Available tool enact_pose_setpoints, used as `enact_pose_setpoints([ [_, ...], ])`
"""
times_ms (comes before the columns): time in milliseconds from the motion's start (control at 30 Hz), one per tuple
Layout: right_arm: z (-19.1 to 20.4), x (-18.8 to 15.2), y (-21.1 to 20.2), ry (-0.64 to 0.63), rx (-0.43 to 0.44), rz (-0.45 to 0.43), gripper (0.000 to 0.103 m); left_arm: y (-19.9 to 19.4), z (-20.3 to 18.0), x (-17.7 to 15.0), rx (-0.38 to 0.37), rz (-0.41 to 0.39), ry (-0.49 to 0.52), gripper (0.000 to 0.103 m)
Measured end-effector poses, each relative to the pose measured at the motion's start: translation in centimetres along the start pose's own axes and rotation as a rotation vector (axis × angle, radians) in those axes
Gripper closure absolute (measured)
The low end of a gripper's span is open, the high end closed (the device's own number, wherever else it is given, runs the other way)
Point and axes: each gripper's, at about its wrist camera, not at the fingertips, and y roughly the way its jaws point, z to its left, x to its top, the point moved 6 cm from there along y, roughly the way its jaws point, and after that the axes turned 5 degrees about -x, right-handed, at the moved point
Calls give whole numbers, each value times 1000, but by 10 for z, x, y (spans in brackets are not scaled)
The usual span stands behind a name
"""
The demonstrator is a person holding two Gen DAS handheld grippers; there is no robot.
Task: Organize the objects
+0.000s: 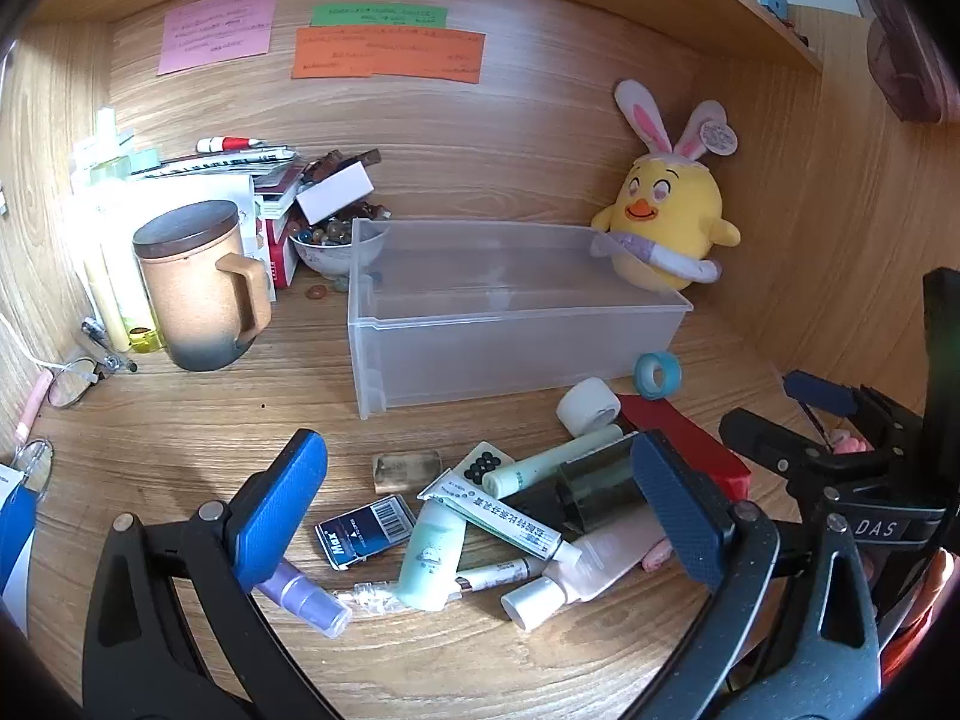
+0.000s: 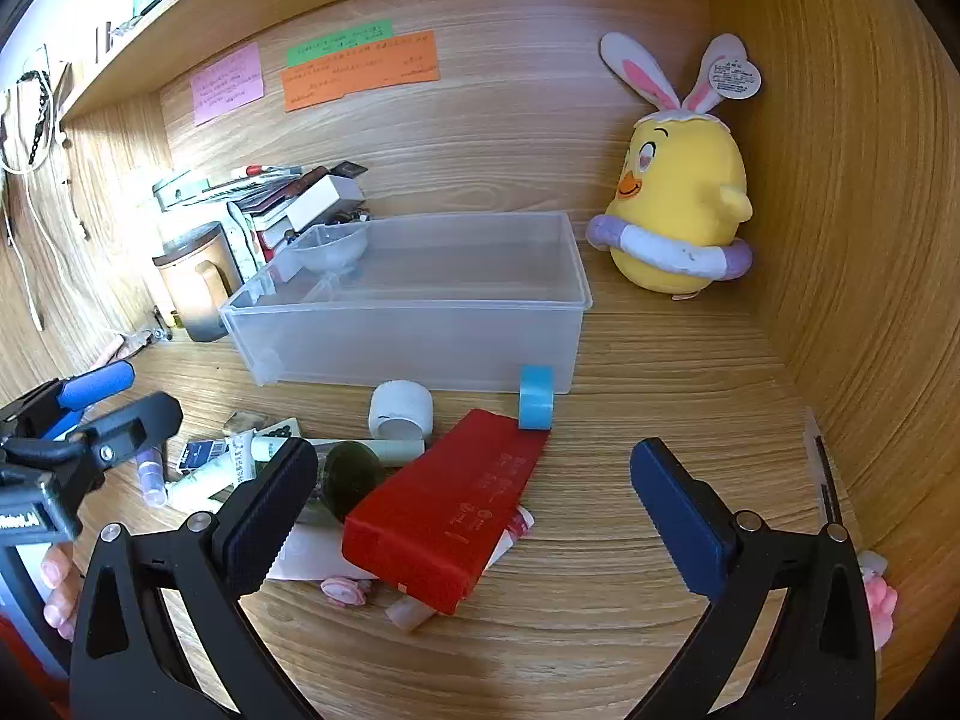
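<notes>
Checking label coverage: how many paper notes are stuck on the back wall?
3: pink note on the left, green note to its right, orange note just beneath the green. None looks hidden.

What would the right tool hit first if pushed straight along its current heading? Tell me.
Most likely the red box: it lies on the desk between the open right tool's fingers, just ahead. Beyond it stand the blue tape roll and clear bin. Depth is uncertain.
</notes>
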Motion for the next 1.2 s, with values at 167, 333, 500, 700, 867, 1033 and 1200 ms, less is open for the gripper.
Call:
enact_pose_setpoints([
  [167, 1, 0, 1, 0, 6, 7, 0, 0, -1, -1, 20, -3, 11, 0],
  [333, 2, -1, 3, 4, 9, 18, 0, 0, -1, -2, 22, 0, 11, 0],
  [500, 2, -1, 4, 4, 11, 21, 0, -1, -1, -2, 26, -5, 16, 0],
  [700, 4, -1, 5, 2, 19, 28, 0, -1, -1, -2, 31, -5, 18, 0],
  [867, 4, -1, 6, 1, 20, 29, 0, -1, -2, -3, 32, -4, 16, 0],
  [1033, 5, -2, 6, 5, 23, 31, 0, 0, -3, -3, 32, -4, 16, 0],
  [1200, 5, -2, 7, 5, 30, 36, 0, 0, -3, -3, 31, -4, 14, 0],
])
